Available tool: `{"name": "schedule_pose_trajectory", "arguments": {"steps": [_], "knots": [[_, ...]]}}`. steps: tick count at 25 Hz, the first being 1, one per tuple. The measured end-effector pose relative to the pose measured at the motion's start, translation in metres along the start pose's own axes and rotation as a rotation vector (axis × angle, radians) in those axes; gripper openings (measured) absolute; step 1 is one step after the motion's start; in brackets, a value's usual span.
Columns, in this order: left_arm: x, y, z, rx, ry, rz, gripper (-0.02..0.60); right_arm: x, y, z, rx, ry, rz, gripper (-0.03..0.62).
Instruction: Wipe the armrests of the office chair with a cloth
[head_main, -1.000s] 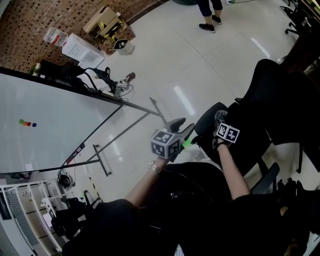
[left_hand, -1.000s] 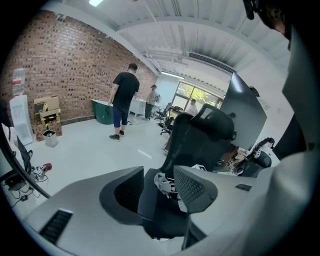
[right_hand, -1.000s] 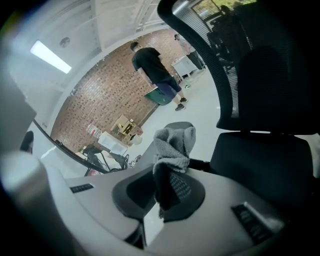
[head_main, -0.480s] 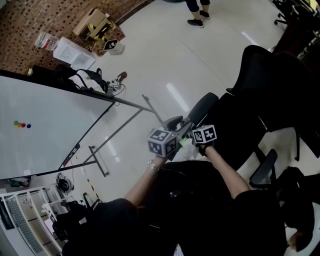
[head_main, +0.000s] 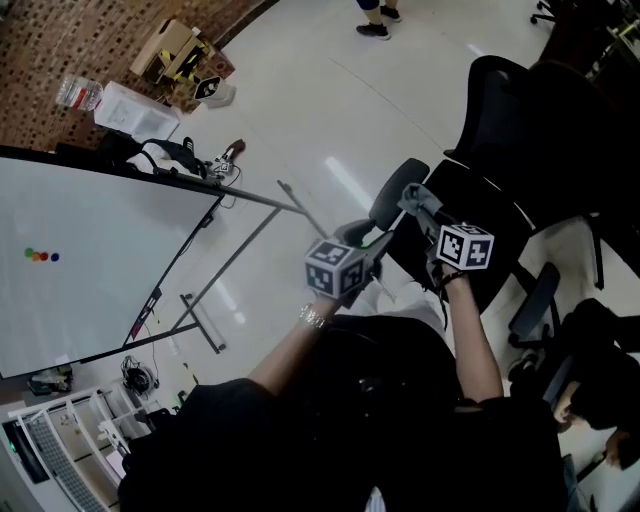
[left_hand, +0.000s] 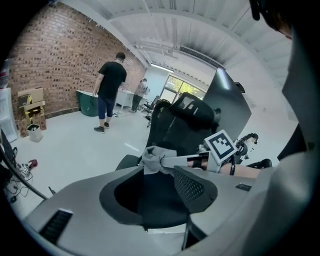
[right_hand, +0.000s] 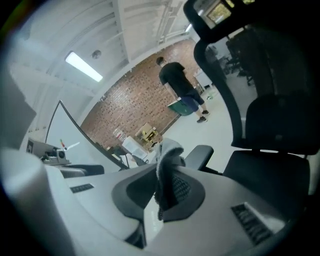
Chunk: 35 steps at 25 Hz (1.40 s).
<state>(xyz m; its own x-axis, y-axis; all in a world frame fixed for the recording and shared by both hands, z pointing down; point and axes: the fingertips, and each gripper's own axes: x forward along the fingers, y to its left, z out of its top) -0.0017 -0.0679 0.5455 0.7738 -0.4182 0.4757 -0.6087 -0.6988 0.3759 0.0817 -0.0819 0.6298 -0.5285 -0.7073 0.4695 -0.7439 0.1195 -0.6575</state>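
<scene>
Right gripper (right_hand: 167, 186) fingers pinching grey cloth (right_hand: 168, 152), beside office chair armrest (head_main: 392, 203), contact unclear. Left gripper (left_hand: 157, 191) fingers spread, empty, at cloth's 8 o'clock.

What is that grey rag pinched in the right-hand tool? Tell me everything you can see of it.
The cloth is a small pale grey rag, soft and fuzzy-looking, perhaps microfibre. The right gripper is shut on it: its middle is pinched between the jaws, a crumpled bunch sticks out past the tips, and a rough edge hangs below. It is held in the air close to the chair's near armrest; whether it touches the pad cannot be told.
</scene>
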Motion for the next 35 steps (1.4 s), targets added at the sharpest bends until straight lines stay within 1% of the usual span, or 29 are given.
{"name": "schedule_pose_trajectory", "arguments": {"steps": [3, 5, 6, 7, 8, 10, 12, 15, 17, 20, 22, 24, 27, 30, 33, 35], "knots": [[0.006, -0.012, 0.014, 0.017, -0.016, -0.072, 0.189, -0.04, 0.013, 0.016, 0.018, -0.11, -0.052, 0.018], [0.008, -0.025, 0.032, 0.036, -0.044, -0.136, 0.189, -0.063, 0.02, 0.018, 0.068, -0.19, -0.076, 0.018], [0.006, -0.031, 0.041, 0.054, -0.058, -0.166, 0.186, -0.071, 0.023, 0.015, 0.099, -0.225, -0.09, 0.018], [0.003, -0.037, 0.048, 0.077, -0.065, -0.196, 0.167, -0.077, 0.028, 0.011, 0.125, -0.256, -0.107, 0.018], [-0.001, -0.043, 0.052, 0.105, -0.066, -0.232, 0.161, -0.081, 0.035, 0.007, 0.143, -0.281, -0.126, 0.018], [-0.013, -0.055, 0.052, 0.162, -0.057, -0.309, 0.161, -0.087, 0.052, -0.007, 0.161, -0.311, -0.168, 0.018], [-0.029, -0.061, 0.044, 0.184, -0.051, -0.357, 0.161, -0.086, 0.077, -0.024, 0.155, -0.319, -0.184, 0.018], [-0.054, -0.053, 0.019, 0.142, -0.039, -0.357, 0.161, -0.084, 0.115, -0.055, 0.178, -0.336, -0.2, 0.018], [-0.065, -0.048, -0.005, 0.113, -0.009, -0.349, 0.162, -0.084, 0.134, -0.076, 0.186, -0.334, -0.211, 0.018], [-0.078, -0.047, -0.034, 0.098, 0.033, -0.353, 0.184, -0.087, 0.152, -0.094, 0.139, -0.313, -0.233, 0.018], [-0.084, -0.048, -0.035, 0.111, 0.023, -0.343, 0.184, -0.092, 0.155, -0.091, 0.102, -0.319, -0.259, 0.018], [-0.088, -0.046, -0.026, 0.127, 0.0, -0.315, 0.222, -0.094, 0.155, -0.088, 0.066, -0.311, -0.296, 0.017], [-0.089, -0.051, -0.012, 0.14, -0.024, -0.278, 0.222, -0.1, 0.157, -0.085, 0.023, -0.278, -0.354, 0.017], [-0.086, -0.07, -0.011, 0.162, -0.045, -0.268, 0.222, -0.11, 0.162, -0.087, -0.017, -0.265, -0.383, 0.017], [-0.083, -0.086, -0.014, 0.186, -0.051, -0.267, 0.221, -0.123, 0.16, -0.092, -0.026, -0.272, -0.394, 0.015], [-0.083, -0.093, -0.018, 0.206, -0.043, -0.276, 0.232, -0.131, 0.155, -0.096, -0.006, -0.286, -0.4, 0.015]]}}
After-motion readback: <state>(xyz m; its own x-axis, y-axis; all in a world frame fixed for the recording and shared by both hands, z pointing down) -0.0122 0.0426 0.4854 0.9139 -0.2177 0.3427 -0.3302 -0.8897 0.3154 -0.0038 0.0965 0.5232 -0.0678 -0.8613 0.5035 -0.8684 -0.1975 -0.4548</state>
